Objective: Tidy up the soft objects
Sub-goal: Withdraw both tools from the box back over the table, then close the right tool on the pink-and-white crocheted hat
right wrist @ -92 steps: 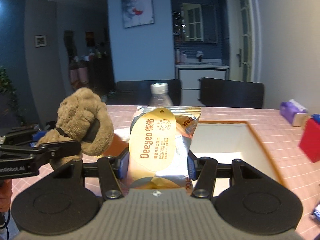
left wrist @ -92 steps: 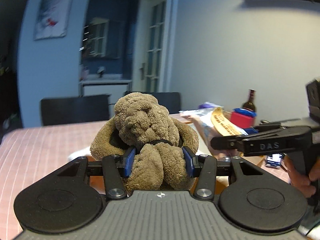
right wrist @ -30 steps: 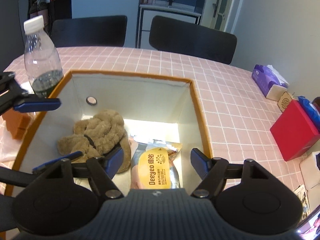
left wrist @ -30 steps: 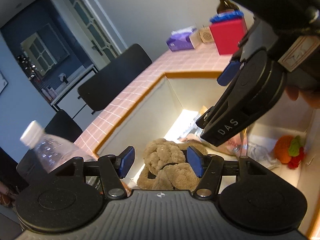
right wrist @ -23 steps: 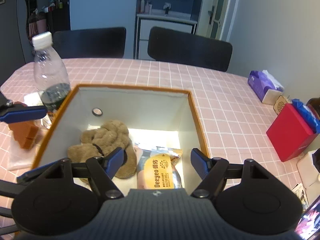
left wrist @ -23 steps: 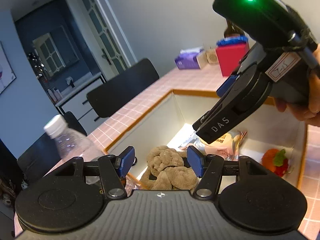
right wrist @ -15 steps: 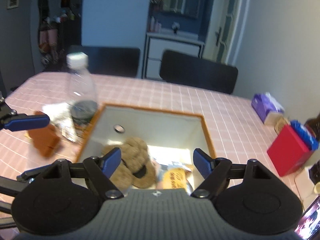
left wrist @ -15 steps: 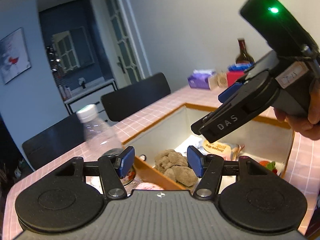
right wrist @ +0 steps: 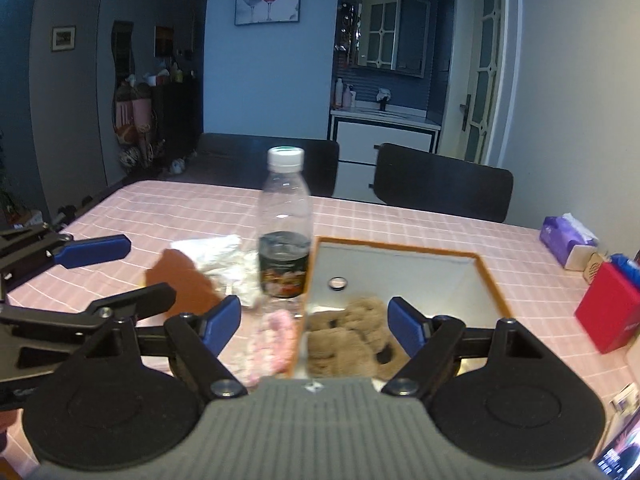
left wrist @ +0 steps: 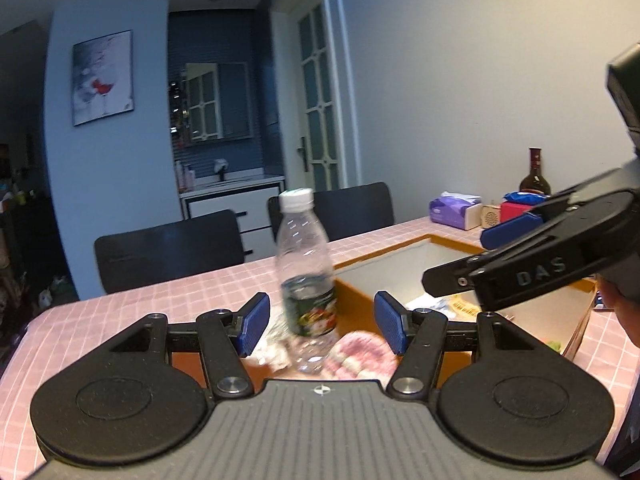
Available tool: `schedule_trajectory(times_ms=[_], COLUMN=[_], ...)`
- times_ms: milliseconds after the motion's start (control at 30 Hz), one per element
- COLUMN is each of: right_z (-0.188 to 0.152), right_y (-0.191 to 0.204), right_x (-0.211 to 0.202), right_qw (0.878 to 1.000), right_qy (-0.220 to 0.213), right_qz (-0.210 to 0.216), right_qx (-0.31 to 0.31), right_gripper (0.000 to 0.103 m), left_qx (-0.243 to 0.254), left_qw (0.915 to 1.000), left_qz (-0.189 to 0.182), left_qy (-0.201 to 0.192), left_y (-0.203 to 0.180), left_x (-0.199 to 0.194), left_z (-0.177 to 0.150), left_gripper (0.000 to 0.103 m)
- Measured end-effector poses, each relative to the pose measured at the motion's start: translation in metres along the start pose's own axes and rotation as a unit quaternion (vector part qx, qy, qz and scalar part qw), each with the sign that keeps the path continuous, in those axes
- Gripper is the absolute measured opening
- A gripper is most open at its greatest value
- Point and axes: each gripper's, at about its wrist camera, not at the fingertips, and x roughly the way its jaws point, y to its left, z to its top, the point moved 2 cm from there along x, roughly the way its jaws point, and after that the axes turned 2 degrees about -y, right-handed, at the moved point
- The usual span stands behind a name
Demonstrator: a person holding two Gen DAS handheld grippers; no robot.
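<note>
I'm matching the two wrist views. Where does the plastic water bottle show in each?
Left wrist: water bottle at centre, upright, left of the orange-rimmed box.
Right wrist: water bottle left of centre, against the box's left rim.
Shared landmark: purple tissue pack.

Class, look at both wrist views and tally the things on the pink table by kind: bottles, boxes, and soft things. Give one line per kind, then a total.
Bottles: 2 (clear plastic bottle, dark glass bottle)
Boxes: 3 (open box, red box, tissue box)
Soft things: 2 (brown plush toy, pink knitted thing)
Total: 7
</note>
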Motion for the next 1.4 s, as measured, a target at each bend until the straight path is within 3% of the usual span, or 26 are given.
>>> schedule_trajectory(times_ms=[233,467,600,733,1000,1167,1300,1400], right_z=[-0.024,-0.059,-0.073,-0.081,-0.089,-0.099,-0.103,-0.105], right_y=[0.038,0.067,0.08,0.093,0.113,0.119,0.12,0.119], right_x=[0.0,0.014,0.032,0.054,0.088,0.12,0.133,0.141], right_qw=[0.999,0.998,0.998,0.996,0.981,0.972,0.968,0.964], right_qy=[-0.035,-0.05,-0.037,-0.026,-0.031,0.011,0.018,0.028], right_qz=[-0.009,-0.02,-0.026,-0.049,-0.108,-0.129,-0.136,-0.146], right_qx=[-0.003,-0.021,-0.034,-0.063,-0.156,-0.196,-0.212,-0.22], right_gripper=[0.079,0.075,0.068,0.07,0.069,0.069,0.069,0.053], left_qx=[-0.019,-0.058,-0.077,-0.083,-0.079,-0.083,-0.081,-0.081], left_qw=[0.9996,0.997,0.9945,0.9922,0.9894,0.9878,0.9868,0.9859], left_qz=[0.019,0.026,0.032,0.042,0.04,0.038,0.036,0.033], left_qy=[0.004,0.043,0.064,0.083,0.115,0.126,0.136,0.143], left_y=[0.023,0.047,0.061,0.071,0.079,0.083,0.084,0.085], left_x=[-0.015,-0.015,-0.013,-0.004,0.016,0.025,0.031,0.034], left_z=[-0.028,-0.061,-0.076,-0.083,-0.09,-0.092,-0.094,-0.095], left_gripper=[0.071,0.069,0.066,0.066,0.066,0.066,0.066,0.066])
